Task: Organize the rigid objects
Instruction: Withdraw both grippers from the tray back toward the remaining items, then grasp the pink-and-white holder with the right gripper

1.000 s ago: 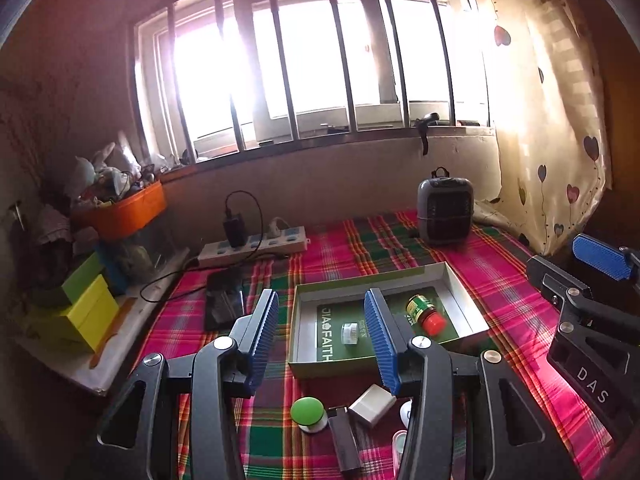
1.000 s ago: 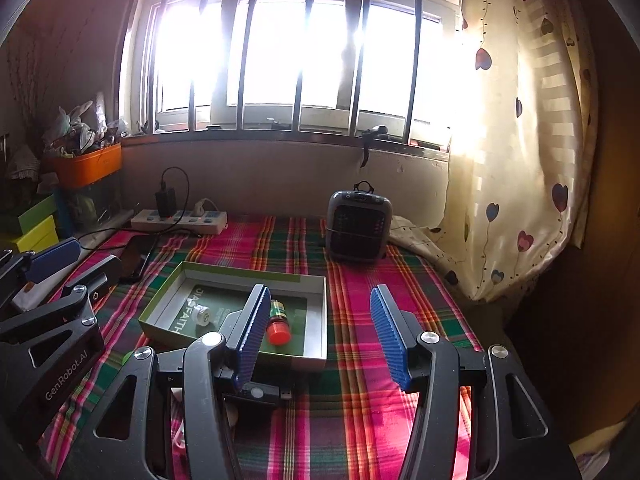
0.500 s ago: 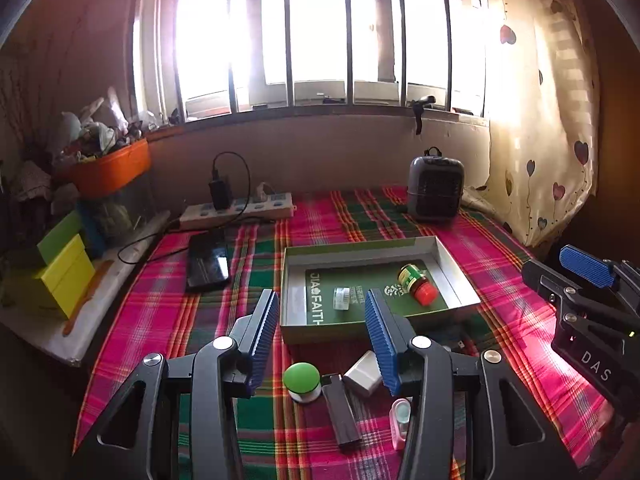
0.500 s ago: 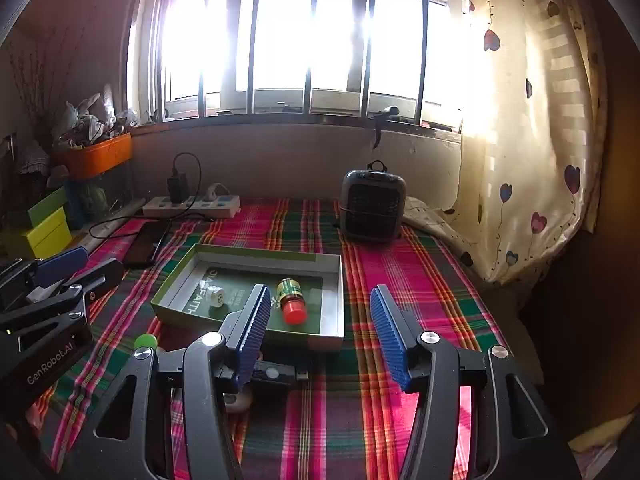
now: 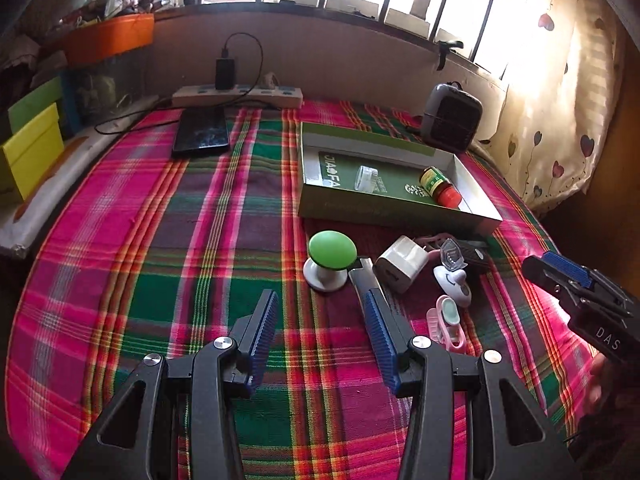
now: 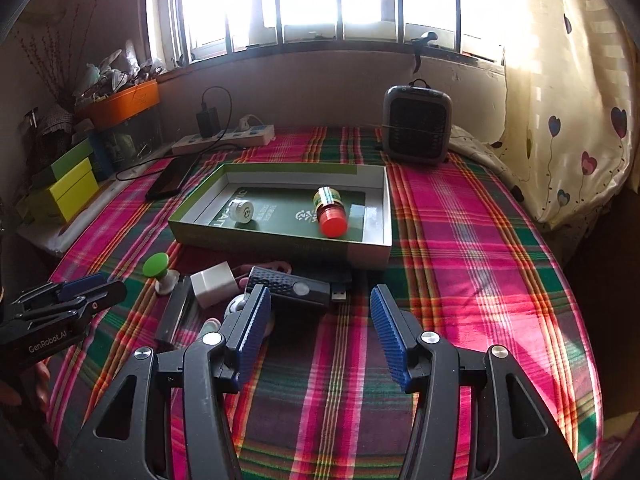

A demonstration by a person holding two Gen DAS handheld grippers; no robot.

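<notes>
A green box lid (image 5: 472,200) (image 6: 280,246) lies on the plaid cloth and holds a red-capped bottle (image 5: 440,186) (image 6: 330,210) and a small clear jar (image 5: 366,178) (image 6: 240,211). In front of it lie a green-topped knob (image 5: 330,258) (image 6: 158,270), a white charger cube (image 5: 400,266) (image 6: 212,282), a black bar (image 5: 362,280), a black USB device (image 6: 296,290), a white clip (image 5: 452,276) and a pink clip (image 5: 446,320). My left gripper (image 5: 320,330) is open and empty just before the knob. My right gripper (image 6: 316,328) is open and empty near the USB device.
A grey heater (image 5: 450,116) (image 6: 416,124) stands behind the lid. A black phone (image 5: 202,132) and a power strip (image 5: 240,94) lie at the back left. Yellow and green boxes (image 5: 28,148) and an orange basket (image 5: 108,36) stand at the left. A curtain (image 6: 568,80) hangs at the right.
Both cameras have tilted down and moved in toward the cloth. The loose items in front of the lid now sit nearer the open jaws. Both grippers stay open.
</notes>
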